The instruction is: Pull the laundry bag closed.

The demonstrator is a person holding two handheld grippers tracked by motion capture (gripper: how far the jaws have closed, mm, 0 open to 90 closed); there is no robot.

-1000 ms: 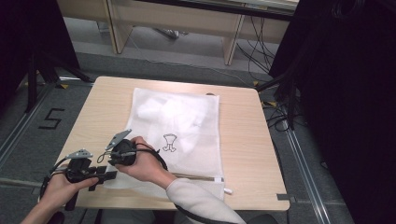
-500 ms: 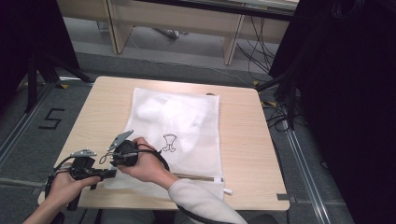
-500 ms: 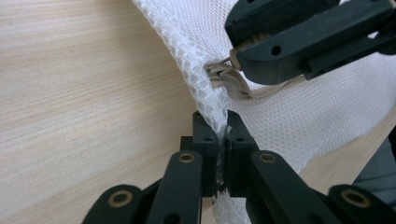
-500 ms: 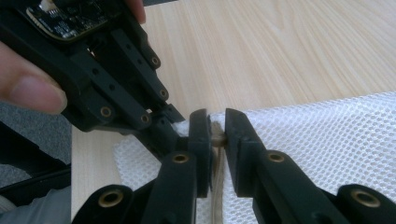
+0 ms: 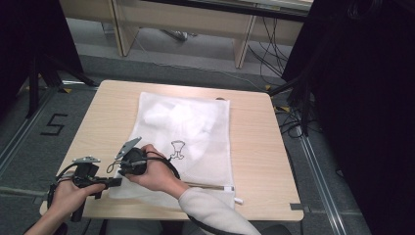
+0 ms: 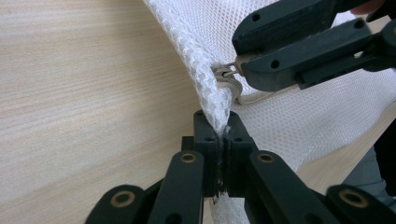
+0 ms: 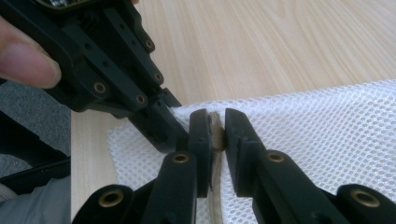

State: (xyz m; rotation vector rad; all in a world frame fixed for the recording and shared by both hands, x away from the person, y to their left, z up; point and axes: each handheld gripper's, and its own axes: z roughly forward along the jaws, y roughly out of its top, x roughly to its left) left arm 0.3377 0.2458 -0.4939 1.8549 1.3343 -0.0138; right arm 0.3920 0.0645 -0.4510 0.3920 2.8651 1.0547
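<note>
A white mesh bag (image 5: 195, 122) lies flat on the wooden table (image 5: 254, 147), with white cloth inside and a zipper (image 5: 210, 186) along its near edge. My left gripper (image 5: 116, 182) is at the bag's near left corner. In the left gripper view it (image 6: 218, 135) is shut on a fold of the mesh (image 6: 289, 121). My right gripper (image 5: 123, 170) sits just beyond it, touching distance away. In the right gripper view it (image 7: 215, 125) is shut on the beige zipper pull (image 7: 215, 135), with the left gripper (image 7: 159, 123) close at its left. The zipper pull (image 6: 229, 74) also shows in the left gripper view.
A small black print (image 5: 177, 149) shows on the bag. The bag's white end tab (image 5: 238, 200) lies by the table's near edge. Bare wood runs along the table's left side (image 5: 105, 117) and right side. Cables (image 5: 288, 122) and dark stands surround the table on the floor.
</note>
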